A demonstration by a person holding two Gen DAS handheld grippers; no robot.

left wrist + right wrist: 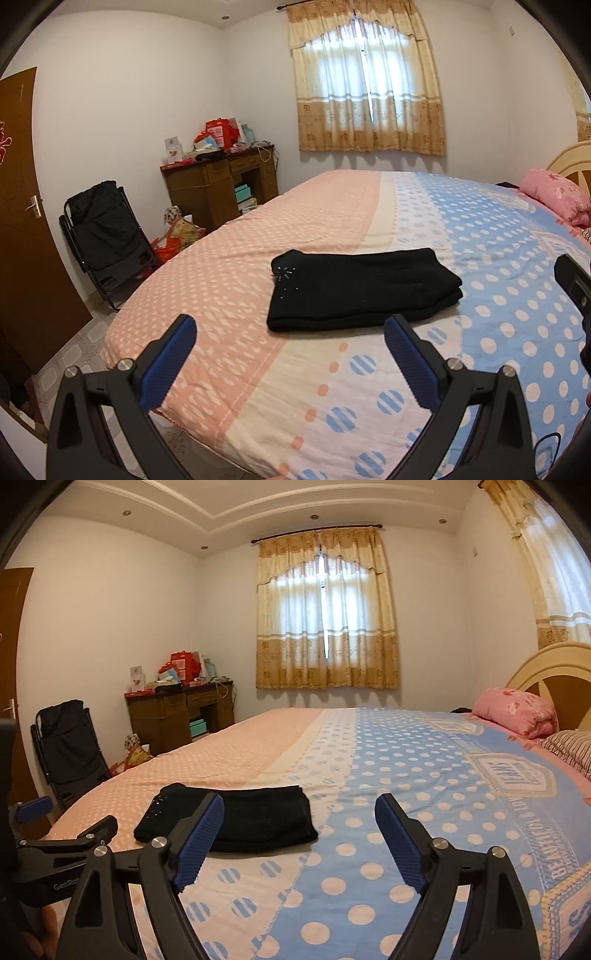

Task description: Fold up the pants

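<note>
Pants (364, 288): black, folded into a compact stacked rectangle, lying flat on the bed (229, 258) near its front edge, across the seam where the pink and the blue dotted cover meet.
Left claw (290, 345): released, jaws spread wide, holding nothing, just short of the bundle's near edge and not touching it.
Right claw (299, 832): likewise released and empty, off to the right of the bundle, over the blue dots.
Stage: the fold looks finished or nearly so.
Risk, snagging: a low sweep of either claw could catch the near fold and drag the layers askew.
Risk, springing: the right-hand layered end sits thick; a nudge there may let it flop open.
Risk, cover: pulling on the loose bed cover would shift the stack.
</note>
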